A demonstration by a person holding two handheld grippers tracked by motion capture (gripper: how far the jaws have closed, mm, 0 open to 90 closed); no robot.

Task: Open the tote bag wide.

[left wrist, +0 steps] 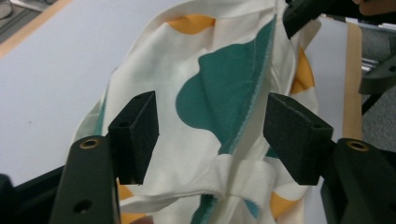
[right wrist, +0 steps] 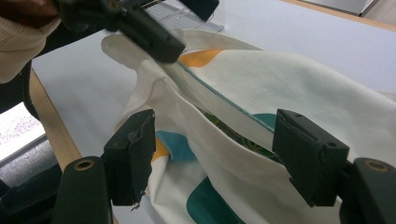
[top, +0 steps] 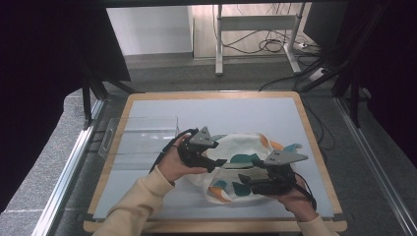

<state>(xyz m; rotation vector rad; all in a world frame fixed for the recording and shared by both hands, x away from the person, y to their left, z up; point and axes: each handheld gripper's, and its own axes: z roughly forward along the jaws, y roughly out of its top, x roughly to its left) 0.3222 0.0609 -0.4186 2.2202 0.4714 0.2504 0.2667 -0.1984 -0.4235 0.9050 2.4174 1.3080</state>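
Grey carpet floor (top: 162, 73) beyond the worktop's far edge; a metal desk frame (top: 255, 29) (cables tangled beneath) stands there.

The bag (top: 243, 164) lies crumpled across the near middle of the mat (top: 221, 110), with the left gripper (top: 216, 163) and the right gripper (top: 244, 180) crowding it from either side. Left of them a clear tray (top: 140, 140) blocks the mat's left edge. The far half of the mat is bare and open to pass over, as is the near strip before the bag.
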